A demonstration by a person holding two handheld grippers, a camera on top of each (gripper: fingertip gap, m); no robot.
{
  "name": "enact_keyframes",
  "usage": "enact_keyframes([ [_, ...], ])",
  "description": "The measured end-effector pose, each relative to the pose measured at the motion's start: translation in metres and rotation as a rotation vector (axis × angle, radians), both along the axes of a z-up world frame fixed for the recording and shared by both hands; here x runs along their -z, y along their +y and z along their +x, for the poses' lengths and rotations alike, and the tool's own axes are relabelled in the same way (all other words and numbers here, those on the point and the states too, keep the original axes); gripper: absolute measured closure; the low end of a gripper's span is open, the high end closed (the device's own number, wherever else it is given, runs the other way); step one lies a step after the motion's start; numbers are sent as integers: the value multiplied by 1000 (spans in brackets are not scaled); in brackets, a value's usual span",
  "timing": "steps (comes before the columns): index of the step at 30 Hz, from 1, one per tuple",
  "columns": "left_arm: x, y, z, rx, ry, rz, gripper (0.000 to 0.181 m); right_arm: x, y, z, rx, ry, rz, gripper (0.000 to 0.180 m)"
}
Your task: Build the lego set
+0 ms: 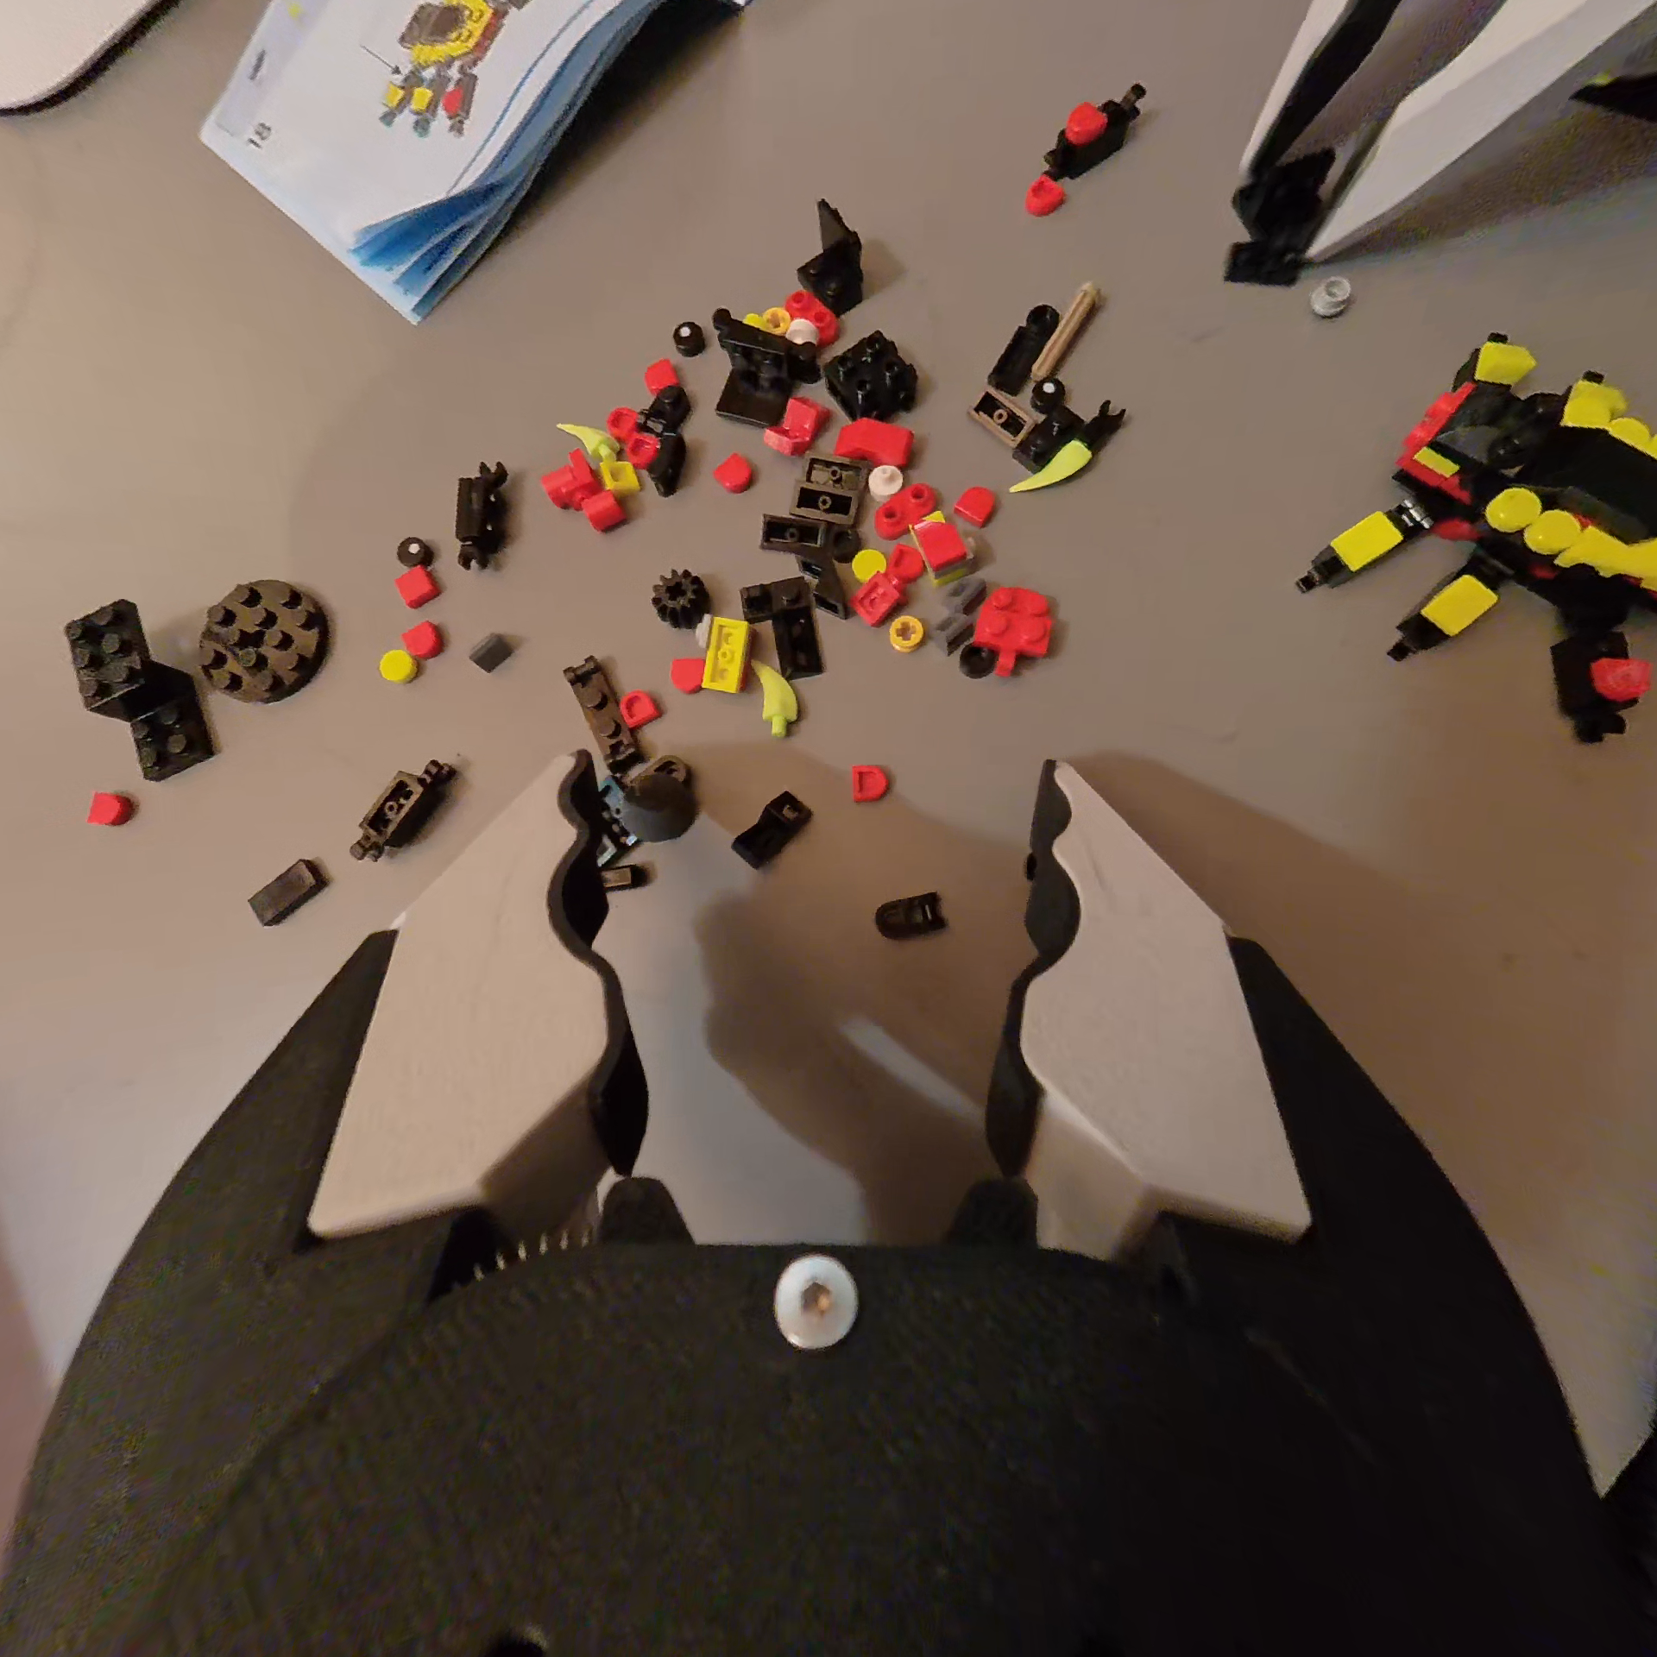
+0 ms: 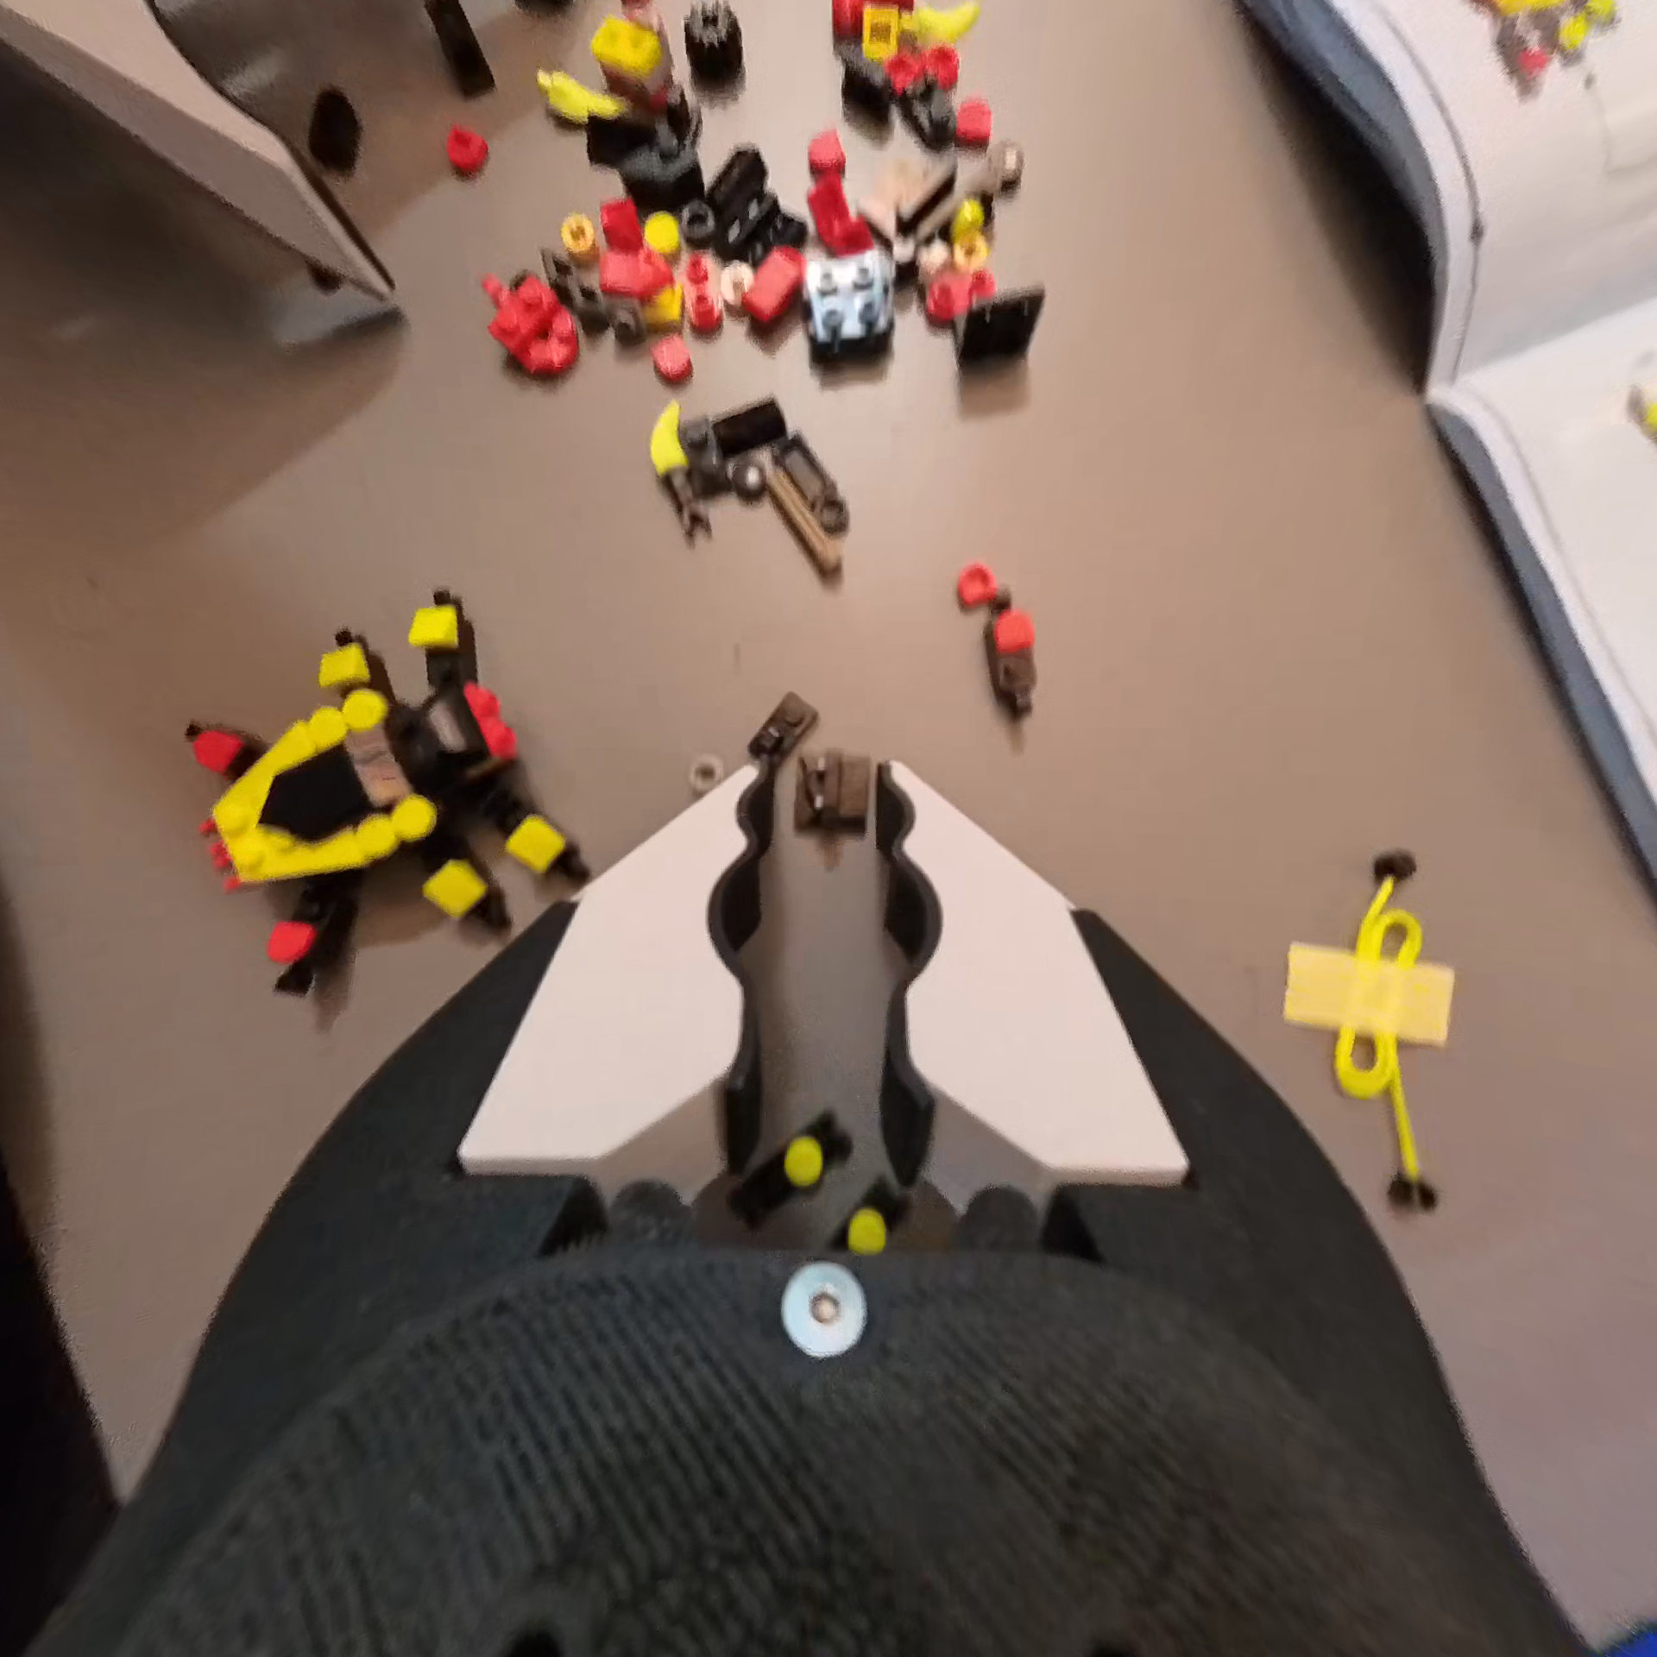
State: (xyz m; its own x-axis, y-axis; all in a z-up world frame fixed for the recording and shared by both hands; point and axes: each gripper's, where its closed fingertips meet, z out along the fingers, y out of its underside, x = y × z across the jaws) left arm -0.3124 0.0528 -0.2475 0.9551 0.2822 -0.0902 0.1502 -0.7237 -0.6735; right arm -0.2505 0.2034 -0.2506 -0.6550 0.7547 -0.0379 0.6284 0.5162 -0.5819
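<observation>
Several loose red, black and yellow lego pieces (image 1: pixel 807 502) lie scattered on the grey table (image 1: pixel 269 448). The partly built black, yellow and red model (image 1: pixel 1524 538) lies to their right; it also shows in the right wrist view (image 2: pixel 359 798). My left gripper (image 1: pixel 811 776) is open and empty, low over the near edge of the pile, its left fingertip beside a black cone-like piece (image 1: pixel 659 802). My right gripper (image 2: pixel 823 778) is nearly closed on a small black piece (image 2: pixel 834 793). It shows in the left wrist view (image 1: pixel 1282 193) at the top right.
The open instruction booklet (image 1: pixel 403 134) lies at the far left and shows again in the right wrist view (image 2: pixel 1524 224). A yellow string on a yellow card (image 2: pixel 1367 995) lies right of my right gripper. Black bricks and a round black plate (image 1: pixel 260 641) sit at the left. From my left tips it is roughly 9 cm to the round black plate (image 1: pixel 260 641); from my right, 25 cm.
</observation>
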Motion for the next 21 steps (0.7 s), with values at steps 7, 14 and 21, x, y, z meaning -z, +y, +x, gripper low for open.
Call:
enact_keyframes([
  [7,2,-3,-6,1,36,-8,84,-1,-46,-61,-74,81,-35,163],
  [14,-7,-3,-6,-3,25,45,85,-20,-4,-30,1,56,9,162],
  [21,-5,2,-2,19,-22,67,85,-9,21,12,87,-16,-41,162],
])
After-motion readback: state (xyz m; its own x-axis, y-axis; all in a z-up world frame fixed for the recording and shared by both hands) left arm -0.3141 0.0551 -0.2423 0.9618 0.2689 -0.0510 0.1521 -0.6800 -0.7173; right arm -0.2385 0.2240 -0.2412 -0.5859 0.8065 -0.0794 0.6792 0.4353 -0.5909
